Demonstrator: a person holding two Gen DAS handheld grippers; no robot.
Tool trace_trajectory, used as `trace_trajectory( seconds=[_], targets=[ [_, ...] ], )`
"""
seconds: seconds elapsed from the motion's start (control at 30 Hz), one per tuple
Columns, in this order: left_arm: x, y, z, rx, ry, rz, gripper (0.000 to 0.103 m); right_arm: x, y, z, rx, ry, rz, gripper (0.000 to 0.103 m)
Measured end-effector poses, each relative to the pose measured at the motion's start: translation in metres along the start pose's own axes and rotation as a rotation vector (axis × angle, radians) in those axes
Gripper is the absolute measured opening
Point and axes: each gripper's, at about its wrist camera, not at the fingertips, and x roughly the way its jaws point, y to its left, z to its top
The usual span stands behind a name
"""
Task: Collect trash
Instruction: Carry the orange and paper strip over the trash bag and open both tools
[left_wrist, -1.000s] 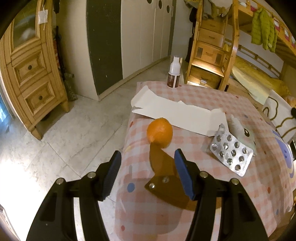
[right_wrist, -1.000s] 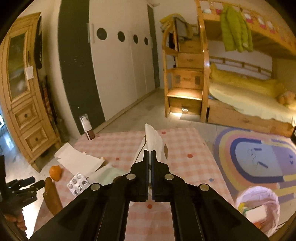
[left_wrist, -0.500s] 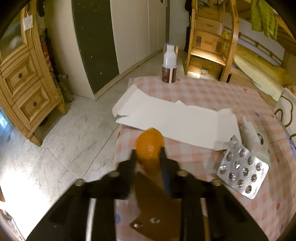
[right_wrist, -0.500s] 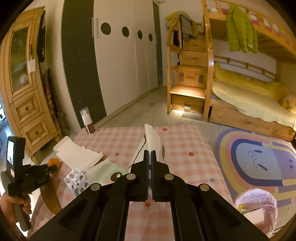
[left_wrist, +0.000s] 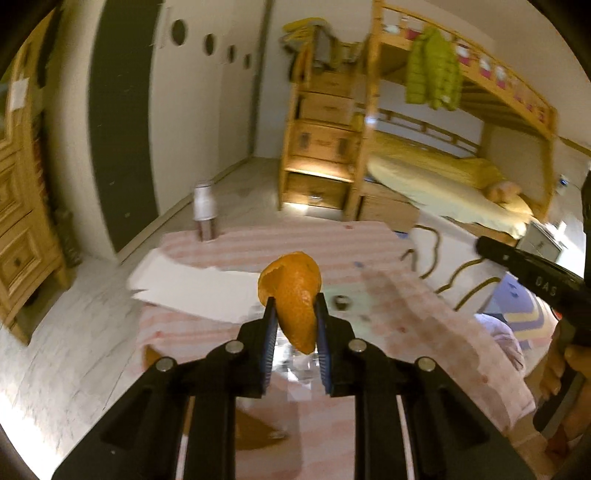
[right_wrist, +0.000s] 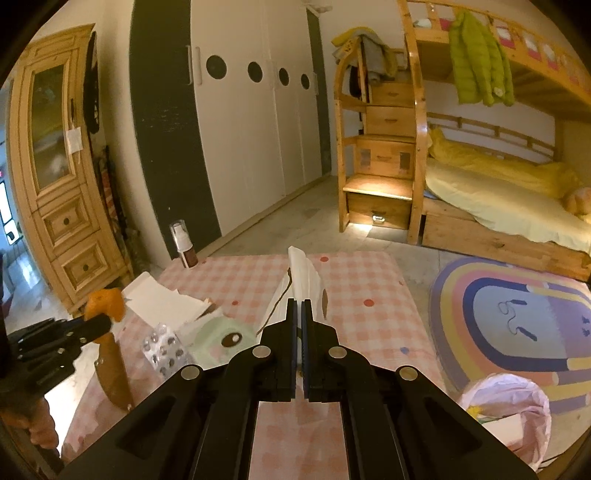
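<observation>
- The left gripper (left_wrist: 294, 325) is pinching a piece of orange peel (left_wrist: 293, 299) between its blue pads – its jaws have just been closing, and the peel is squeezed in the gap now
- The peel is hanging in the air above the table with the pink checked cloth (right_wrist: 354, 280), near the left edge
- The right gripper (right_wrist: 298, 317) is pressed tight on a thin white wrapper (right_wrist: 304, 275) that is sticking up past its tips
- The trash bag (right_wrist: 506, 413) is sitting on the floor to the right of the table, by the rainbow rug (right_wrist: 517, 317), and some trash is already lying inside
- More trash is waiting on the table: a flat white card (right_wrist: 159, 301), a silver pill sheet (right_wrist: 164, 349) and a pale green packet (right_wrist: 218, 339). A small brown bottle (right_wrist: 186, 251) is standing at the far corner
- What could go wrong – the peel is curved and soft, and only its lower part is sitting between the pads, so a quick swing could be shaking it loose onto the floor
- The bag is well apart from the peel, across the whole table, so there is a long way for it to slip
- The two grippers could be bumping each other over the bag, since both are carrying trash
- The bag's mouth looks floppy, so a drop from too high or too far to the side could be missing it
</observation>
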Motion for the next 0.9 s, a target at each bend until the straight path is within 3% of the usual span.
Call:
trace_trajectory(
  seconds=[0.5,0.7,0.9],
  targets=[
    [0.035,-0.143,-0.002,0.180,0.025,-0.239,0.018,-0.063,-0.103,-0.036,0.132,-0.009,-0.169,0.002],
    [0.056,-0.210,-0.011,0.244,0.058,-0.343,0.018,-0.097,-0.171,-0.055,0.300,-0.049,-0.320,0.002],
    [0.078,-0.272,-0.023,0.300,0.096,-0.403,0.018,-0.108,-0.215,-0.075,0.387,-0.016,-0.469,0.002]
  ],
)
